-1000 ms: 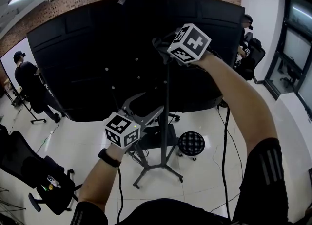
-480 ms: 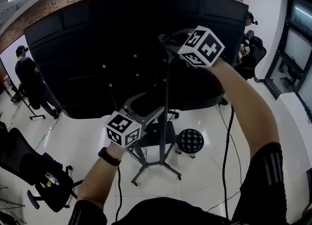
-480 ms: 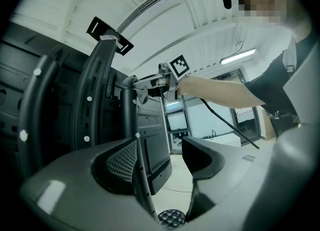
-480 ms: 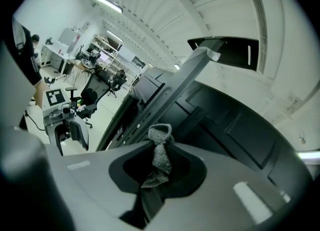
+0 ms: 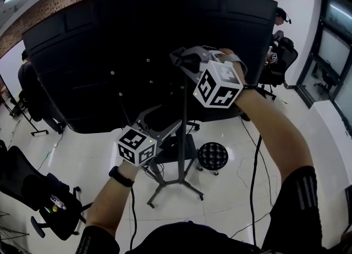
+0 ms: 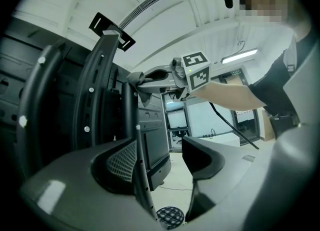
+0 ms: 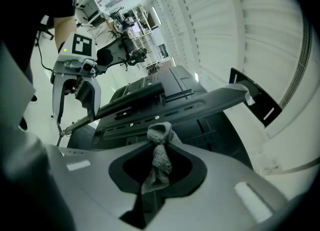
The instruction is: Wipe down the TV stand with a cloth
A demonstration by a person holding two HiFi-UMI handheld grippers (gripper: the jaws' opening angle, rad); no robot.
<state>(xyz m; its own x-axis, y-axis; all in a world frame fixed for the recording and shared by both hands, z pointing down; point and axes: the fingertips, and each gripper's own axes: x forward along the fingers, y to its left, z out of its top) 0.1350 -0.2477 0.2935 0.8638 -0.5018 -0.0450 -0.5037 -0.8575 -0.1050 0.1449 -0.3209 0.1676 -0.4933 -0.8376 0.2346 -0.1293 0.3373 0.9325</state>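
the tv stand (image 5: 181,165) rises through the frame's centre. my left gripper (image 6: 160,162), lower left, gapes wide around its pole, not pinching. my right gripper (image 7: 157,175), upper centre, pinches the grey cloth (image 7: 160,140); i'd press it flat there, then stroke slowly down

Rough cloth (image 7: 160,157) — terry, perhaps

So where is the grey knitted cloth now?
Right gripper view, centre: the grey cloth is pinched in the right gripper, by the black metal TV stand's pole.
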